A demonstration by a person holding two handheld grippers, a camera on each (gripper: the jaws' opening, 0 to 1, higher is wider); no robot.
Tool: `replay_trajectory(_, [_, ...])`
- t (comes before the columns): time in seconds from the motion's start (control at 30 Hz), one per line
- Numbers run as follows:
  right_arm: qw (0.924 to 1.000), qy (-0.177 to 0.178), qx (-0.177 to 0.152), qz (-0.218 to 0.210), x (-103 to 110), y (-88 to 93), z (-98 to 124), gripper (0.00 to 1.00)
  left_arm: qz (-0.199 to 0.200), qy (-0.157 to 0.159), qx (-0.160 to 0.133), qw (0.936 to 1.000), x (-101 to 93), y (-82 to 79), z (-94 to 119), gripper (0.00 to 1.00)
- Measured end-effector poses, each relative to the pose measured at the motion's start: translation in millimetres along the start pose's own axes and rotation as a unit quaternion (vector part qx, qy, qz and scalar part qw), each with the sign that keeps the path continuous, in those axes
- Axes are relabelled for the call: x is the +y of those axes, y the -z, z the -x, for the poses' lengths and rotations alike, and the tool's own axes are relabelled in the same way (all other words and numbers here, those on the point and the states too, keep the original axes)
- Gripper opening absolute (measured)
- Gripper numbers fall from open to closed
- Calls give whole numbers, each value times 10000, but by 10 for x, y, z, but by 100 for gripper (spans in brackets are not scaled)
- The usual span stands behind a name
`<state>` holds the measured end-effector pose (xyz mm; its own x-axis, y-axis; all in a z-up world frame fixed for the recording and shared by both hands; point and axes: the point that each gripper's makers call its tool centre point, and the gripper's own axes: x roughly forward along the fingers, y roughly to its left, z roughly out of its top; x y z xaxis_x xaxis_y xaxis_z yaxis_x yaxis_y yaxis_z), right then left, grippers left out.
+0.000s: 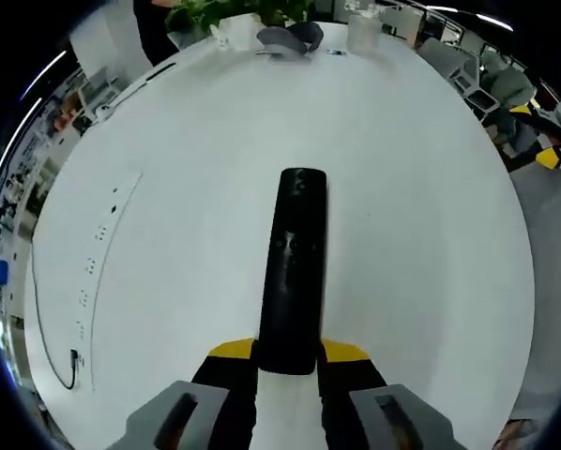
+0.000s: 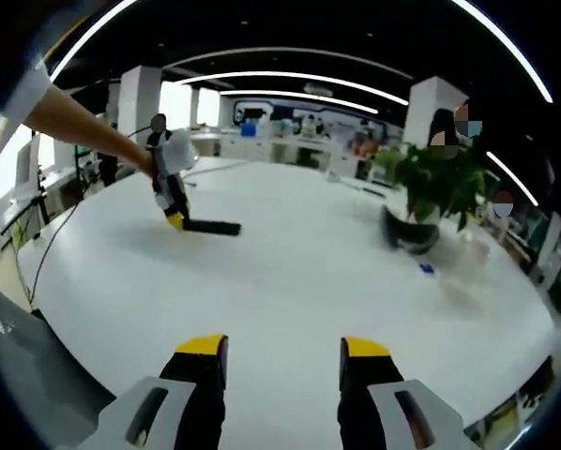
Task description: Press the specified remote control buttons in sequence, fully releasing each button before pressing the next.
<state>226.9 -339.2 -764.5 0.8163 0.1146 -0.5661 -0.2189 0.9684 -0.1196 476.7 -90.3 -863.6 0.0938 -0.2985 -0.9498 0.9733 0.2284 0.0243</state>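
A long black remote control (image 1: 293,267) points away from me over the white table (image 1: 412,216) in the left gripper view. My left gripper (image 1: 290,354) is shut on its near end, yellow-tipped jaws on either side. In the right gripper view the same remote (image 2: 212,226) looks small and far off at the left, held by the left gripper (image 2: 173,214) in a person's hand. My right gripper (image 2: 284,349) stands open well above the table (image 2: 290,272), with nothing between its yellow-tipped jaws.
A potted plant (image 2: 437,187) and a dark grey object (image 2: 407,236) stand at the table's far side, near a clear cup (image 1: 363,30). A recessed socket strip with a cable (image 1: 98,272) runs along the left edge. Office desks and chairs surround the table.
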Motion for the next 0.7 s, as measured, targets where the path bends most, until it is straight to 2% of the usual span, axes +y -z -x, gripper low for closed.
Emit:
replay_trajectory(0.23, [10000,-33,-15,-7,15,-9,5,43,-10,19,-289,9996,5,14,11,23])
replay_trajectory(0.47, [10000,-18,-24,-18,5,-11,9,41,-117,6,-171,9998,-74,6,15,23])
replay_trajectory(0.7, [10000,-72,-18,-23,22,-14,7,38,-17,-21,-75,10000,-102,49,11,23])
